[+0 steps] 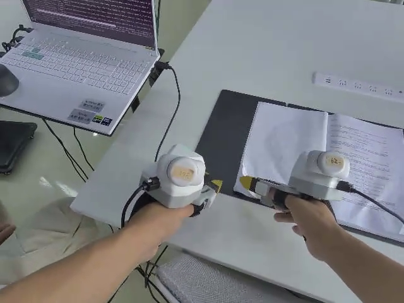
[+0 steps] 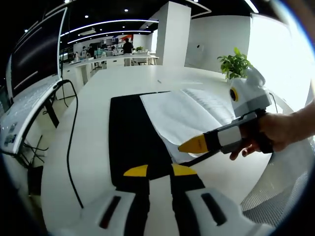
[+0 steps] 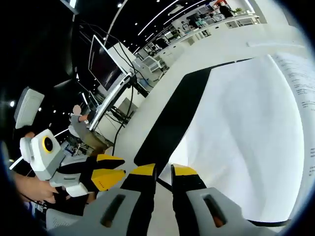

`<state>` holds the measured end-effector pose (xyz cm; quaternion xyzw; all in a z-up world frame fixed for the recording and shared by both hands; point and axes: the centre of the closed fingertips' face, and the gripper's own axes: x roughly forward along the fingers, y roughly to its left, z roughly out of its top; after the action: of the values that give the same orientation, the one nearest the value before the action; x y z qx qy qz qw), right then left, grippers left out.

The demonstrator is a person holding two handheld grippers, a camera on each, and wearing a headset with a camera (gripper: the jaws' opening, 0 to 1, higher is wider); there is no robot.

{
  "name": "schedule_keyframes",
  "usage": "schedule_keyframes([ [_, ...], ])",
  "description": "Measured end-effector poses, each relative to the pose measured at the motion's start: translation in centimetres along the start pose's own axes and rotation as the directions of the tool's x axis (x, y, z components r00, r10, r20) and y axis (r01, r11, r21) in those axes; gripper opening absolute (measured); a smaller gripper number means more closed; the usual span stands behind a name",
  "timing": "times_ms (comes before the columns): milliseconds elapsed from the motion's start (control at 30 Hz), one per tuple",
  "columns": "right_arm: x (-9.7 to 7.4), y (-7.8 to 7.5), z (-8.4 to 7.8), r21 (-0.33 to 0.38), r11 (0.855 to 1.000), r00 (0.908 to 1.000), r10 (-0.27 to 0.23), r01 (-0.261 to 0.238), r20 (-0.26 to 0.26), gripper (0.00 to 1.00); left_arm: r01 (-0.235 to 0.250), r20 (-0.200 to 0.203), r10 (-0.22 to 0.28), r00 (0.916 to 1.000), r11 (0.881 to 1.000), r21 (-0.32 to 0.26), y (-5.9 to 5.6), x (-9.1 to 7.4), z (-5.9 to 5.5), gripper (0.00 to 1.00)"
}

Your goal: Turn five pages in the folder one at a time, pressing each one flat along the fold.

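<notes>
A black folder (image 1: 221, 132) lies open on the white table, with a blank white page (image 1: 284, 139) on its left half and a printed page (image 1: 372, 164) on the right. My left gripper (image 1: 215, 185) hovers at the folder's near left corner, its jaws together and holding nothing. My right gripper (image 1: 245, 183) points left over the near edge of the blank page, also shut and holding nothing. In the left gripper view my jaws (image 2: 159, 170) sit over the black cover (image 2: 130, 132), with the right gripper (image 2: 189, 145) just ahead. The right gripper view has its tips (image 3: 164, 170) above the blank page (image 3: 246, 132).
An open laptop (image 1: 82, 57) stands at the far left on a separate desk, with a cable (image 1: 173, 107) running down between the tables. A white power strip (image 1: 356, 87) lies beyond the folder. The table's near edge (image 1: 208, 243) is just under my hands.
</notes>
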<state>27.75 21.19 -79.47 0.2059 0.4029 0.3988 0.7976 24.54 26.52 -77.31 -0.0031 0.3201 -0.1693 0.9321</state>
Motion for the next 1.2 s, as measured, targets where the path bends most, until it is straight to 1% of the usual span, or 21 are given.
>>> schedule_keyframes([
  [33, -0.2, 0.3, 0.1, 0.012, 1.000, 0.9999, 0.013, -0.013, 0.010, 0.12, 0.001, -0.002, -0.001, 1.0000, 1.000, 0.001, -0.1, 0.2, -0.1, 0.14],
  [67, -0.7, 0.4, 0.7, 0.025, 0.999, 0.9991, 0.024, -0.025, 0.034, 0.12, 0.004, -0.004, -0.004, 1.0000, 1.000, 0.003, -0.2, 0.4, -0.1, 0.14],
  [133, -1.5, 0.1, 1.5, 0.032, 0.999, 0.9980, 0.019, -0.021, 0.061, 0.12, 0.014, -0.009, -0.014, 0.9999, 1.000, 0.000, -0.6, 0.8, -0.1, 0.13],
  [200, -2.5, -0.1, 3.0, 0.045, 0.998, 0.9939, 0.027, -0.032, 0.107, 0.10, 0.028, 0.002, -0.028, 0.9996, 1.000, 0.009, -1.2, 1.1, 0.3, 0.13],
  [267, -3.5, -1.0, 4.2, 0.056, 0.998, 0.9916, 0.012, -0.019, 0.128, 0.10, 0.042, 0.006, -0.042, 0.9991, 0.999, 0.016, -1.8, 1.6, 0.8, 0.13],
  [300, -4.2, -1.0, 4.8, 0.056, 0.998, 0.9889, 0.006, -0.014, 0.149, 0.10, 0.052, 0.015, -0.052, 0.9985, 0.998, 0.023, -2.3, 2.1, 1.1, 0.12],
  [333, -4.6, -1.4, 5.3, 0.059, 0.998, 0.9866, 0.001, -0.011, 0.163, 0.09, 0.057, 0.016, -0.058, 0.9982, 0.998, 0.025, -2.5, 2.4, 1.3, 0.12],
  [367, -4.9, -1.9, 5.6, 0.063, 0.998, 0.9866, -0.009, -0.001, 0.163, 0.08, 0.065, 0.020, -0.065, 0.9977, 0.998, 0.028, -2.8, 2.7, 1.5, 0.12],
  [433, -5.7, -3.0, 6.5, 0.068, 0.998, 0.9830, -0.029, 0.017, 0.181, 0.08, 0.080, 0.027, -0.081, 0.9963, 0.996, 0.040, -3.6, 3.4, 2.1, 0.11],
  [533, -6.7, -5.0, 7.4, 0.076, 0.996, 0.9802, -0.059, 0.045, 0.189, 0.07, 0.104, 0.029, -0.106, 0.9939, 0.993, 0.064, -4.9, 4.6, 2.8, 0.11],
  [600, -7.2, -6.1, 7.8, 0.087, 0.995, 0.9784, -0.075, 0.059, 0.193, 0.07, 0.112, 0.023, -0.114, 0.9933, 0.991, 0.076, -5.4, 5.5, 2.9, 0.10],
  [667, -7.5, -6.7, 8.2, 0.088, 0.994, 0.9762, -0.080, 0.063, 0.202, 0.06, 0.114, 0.010, -0.115, 0.9933, 0.990, 0.083, -5.8, 5.8, 2.8, 0.10],
  [700, -7.6, -7.1, 8.4, 0.092, 0.994, 0.9756, -0.083, 0.066, 0.203, 0.06, 0.113, 0.010, -0.114, 0.9934, 0.990, 0.086, -5.9, 6.0, 2.7, 0.09],
  [833, -7.7, -8.8, 9.3, 0.146, 0.988, 0.9723, -0.084, 0.052, 0.218, 0.06, 0.108, -0.011, -0.107, 0.9942, 0.990, 0.094, -6.0, 6.8, 1.7, 0.07],
  [900, -7.5, -9.5, 9.5, 0.155, 0.987, 0.9754, -0.083, 0.051, 0.204, 0.05, 0.099, -0.036, -0.097, 0.9947, 0.991, 0.085, -5.6, 7.0, 0.7, 0.05],
  [933, -7.3, -9.9, 9.6, 0.168, 0.985, 0.9770, -0.074, 0.041, 0.200, 0.05, 0.089, -0.042, -0.086, 0.9954, 0.993, 0.083, -5.3, 7.1, 0.3, 0.04],
  [1000, -7.1, -10.4, 9.9, 0.192, 0.981, 0.9796, -0.068, 0.031, 0.189, 0.04, 0.071, -0.068, -0.065, 0.9956, 0.994, 0.080, -4.7, 7.0, -0.7, 0.04],
  [1033, -7.1, -10.6, 10.2, 0.191, 0.981, 0.9793, -0.067, 0.030, 0.191, 0.04, 0.054, -0.076, -0.048, 0.9960, 0.996, 0.073, -4.2, 6.8, -1.4, 0.03],
  [1067, -7.0, -10.8, 10.4, 0.189, 0.982, 0.9792, -0.066, 0.029, 0.192, 0.03, 0.053, -0.001, -0.053, 0.9986, 0.996, 0.069, -4.2, 7.0, -0.3, 0.02],
  [1100, -6.9, -11.2, 10.7, 0.191, 0.981, 0.9801, -0.066, 0.029, 0.187, 0.03, 0.052, -0.020, -0.051, 0.9985, 0.997, 0.064, -4.0, 6.8, -0.8, 0.01],
  [1200, -6.6, -12.0, 11.6, 0.209, 0.978, 0.9803, -0.060, 0.020, 0.188, 0.02, 0.050, -0.022, -0.048, 0.9986, 0.996, 0.071, -3.9, 7.0, -1.0, 0.00],
])
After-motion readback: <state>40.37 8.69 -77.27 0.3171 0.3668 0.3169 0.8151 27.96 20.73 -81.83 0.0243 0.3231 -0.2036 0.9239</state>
